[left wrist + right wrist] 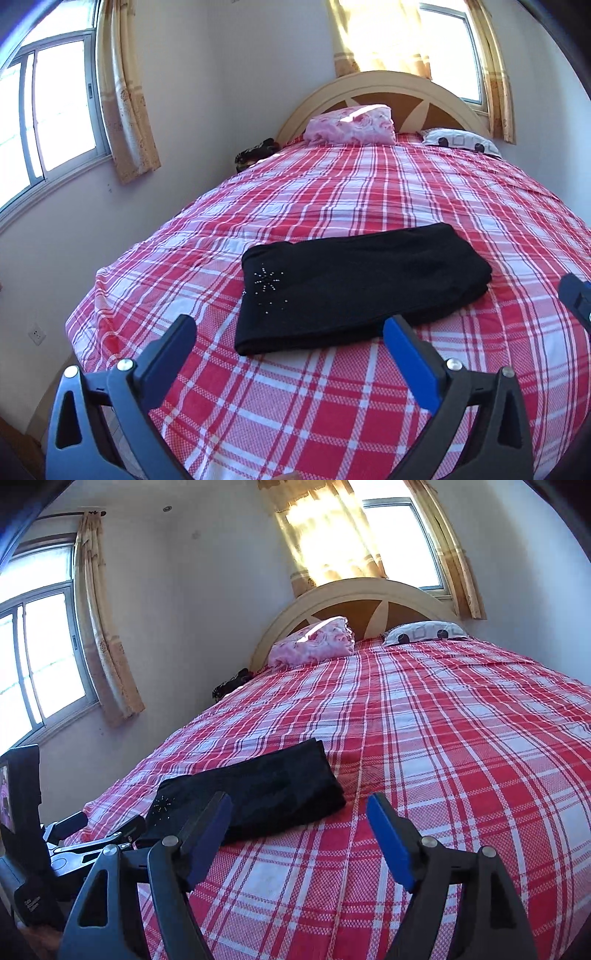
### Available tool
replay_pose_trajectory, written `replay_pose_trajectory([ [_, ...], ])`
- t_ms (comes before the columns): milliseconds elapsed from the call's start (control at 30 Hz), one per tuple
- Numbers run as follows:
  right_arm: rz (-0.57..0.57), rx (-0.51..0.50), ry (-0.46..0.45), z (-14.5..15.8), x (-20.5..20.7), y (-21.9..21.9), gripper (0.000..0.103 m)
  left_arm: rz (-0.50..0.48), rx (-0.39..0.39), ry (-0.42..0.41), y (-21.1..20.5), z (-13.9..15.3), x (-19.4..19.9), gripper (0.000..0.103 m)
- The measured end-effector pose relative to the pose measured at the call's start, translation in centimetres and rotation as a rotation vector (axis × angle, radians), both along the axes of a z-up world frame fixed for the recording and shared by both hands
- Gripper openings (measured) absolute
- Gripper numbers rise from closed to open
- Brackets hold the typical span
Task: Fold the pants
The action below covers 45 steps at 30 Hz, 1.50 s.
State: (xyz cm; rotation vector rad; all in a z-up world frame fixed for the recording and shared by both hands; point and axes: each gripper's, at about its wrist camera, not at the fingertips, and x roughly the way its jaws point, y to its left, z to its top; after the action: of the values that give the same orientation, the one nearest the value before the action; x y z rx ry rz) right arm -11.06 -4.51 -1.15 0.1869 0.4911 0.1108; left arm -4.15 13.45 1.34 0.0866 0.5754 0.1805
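The black knit pants (354, 291), folded into a flat oblong bundle with a small starburst of silver studs near one end, lie on the red-and-white plaid bedspread (332, 406). In the left wrist view they sit just ahead of the left gripper (290, 328), spanning the gap between its two fingers and reaching past the blue-padded right finger; the pads touch nothing. The jaws of this gripper stand wide apart with only bedspread between them.

The right gripper (299, 805) is also spread open and empty. In its own view the pants (258, 794) lie ahead and to the left of the jaws, partly behind the left finger, while bare plaid cloth fills the gap and the right side.

The left gripper (107, 830) shows at the left edge of that view, near the studded end of the pants.

Far beyond both jaws a pink floral pillow (351, 123) and a white patterned pillow (461, 142) rest against the cream arched headboard (332, 96).
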Motion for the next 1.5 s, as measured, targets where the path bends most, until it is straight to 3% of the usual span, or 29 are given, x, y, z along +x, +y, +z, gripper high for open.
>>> replay_pose_trajectory([
  [300, 0.020, -0.042, -0.060, 1.6, -1.4, 1.2, 0.077, 0.015, -0.046, -0.013, 0.5, 0.0, -1.0, 0.103],
  [1500, 0.014, -0.003, -0.017, 0.6, -0.6, 0.7, 0.078, 0.038, -0.063, 0.044, 0.3, -1.3, -0.2, 0.103],
])
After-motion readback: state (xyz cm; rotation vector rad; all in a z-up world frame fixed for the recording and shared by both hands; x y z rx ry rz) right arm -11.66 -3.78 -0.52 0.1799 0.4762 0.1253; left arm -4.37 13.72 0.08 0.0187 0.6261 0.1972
